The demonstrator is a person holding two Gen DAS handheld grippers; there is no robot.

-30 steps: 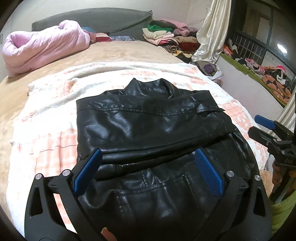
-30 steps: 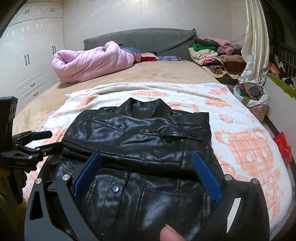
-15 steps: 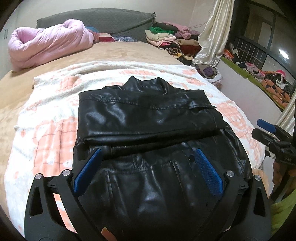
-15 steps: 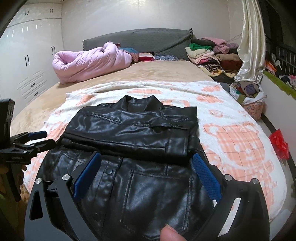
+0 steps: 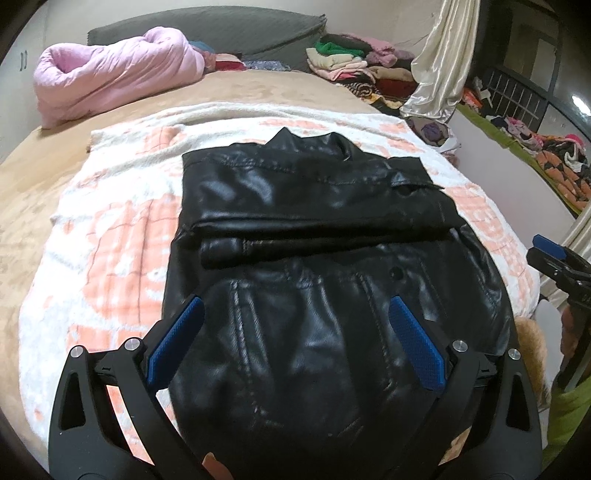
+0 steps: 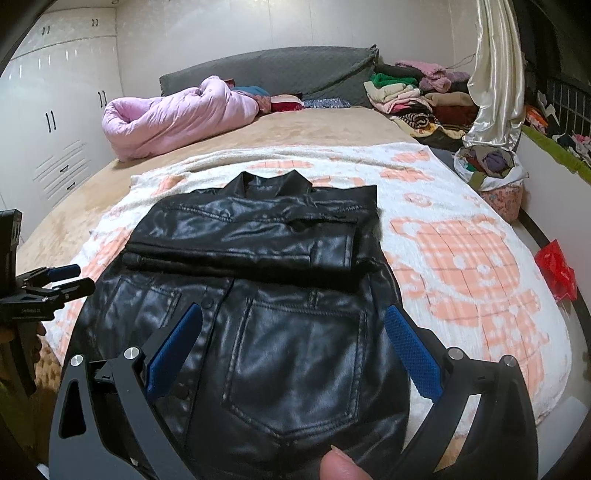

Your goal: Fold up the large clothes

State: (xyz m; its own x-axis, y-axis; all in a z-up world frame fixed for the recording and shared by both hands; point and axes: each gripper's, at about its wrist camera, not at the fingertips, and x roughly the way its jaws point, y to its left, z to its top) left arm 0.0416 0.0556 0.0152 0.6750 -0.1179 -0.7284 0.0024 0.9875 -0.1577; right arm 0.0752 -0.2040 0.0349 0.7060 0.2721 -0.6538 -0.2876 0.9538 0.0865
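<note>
So we've got the black faux-leather jacket (image 5: 314,236) lying flat on the white-and-peach checked fleece blanket (image 5: 110,236), which covers the near part of the tan bed (image 5: 258,88). The jacket's collar end points toward the grey headboard (image 5: 236,29), and its sleeves are folded across the chest in a thick band, with the hem half hanging closest to us. Our left tongs (image 5: 295,339) are spread wide over the jacket's hem area, blue pads on either side of the pocket seams, gripping nothing. Our right tongs (image 6: 291,350) are just as wide open over the jacket's other side, framing a stitched pocket, also empty. A fingertip (image 6: 341,465) pokes in at the bottom edge of the right view. Beyond the jacket, a rolled pink quilted duvet (image 6: 173,114) sits up by the headboard, and a pile of folded clothes (image 6: 406,92) is stacked off the jacket's far right corner, next to a shiny cream curtain (image 6: 495,74).
</note>
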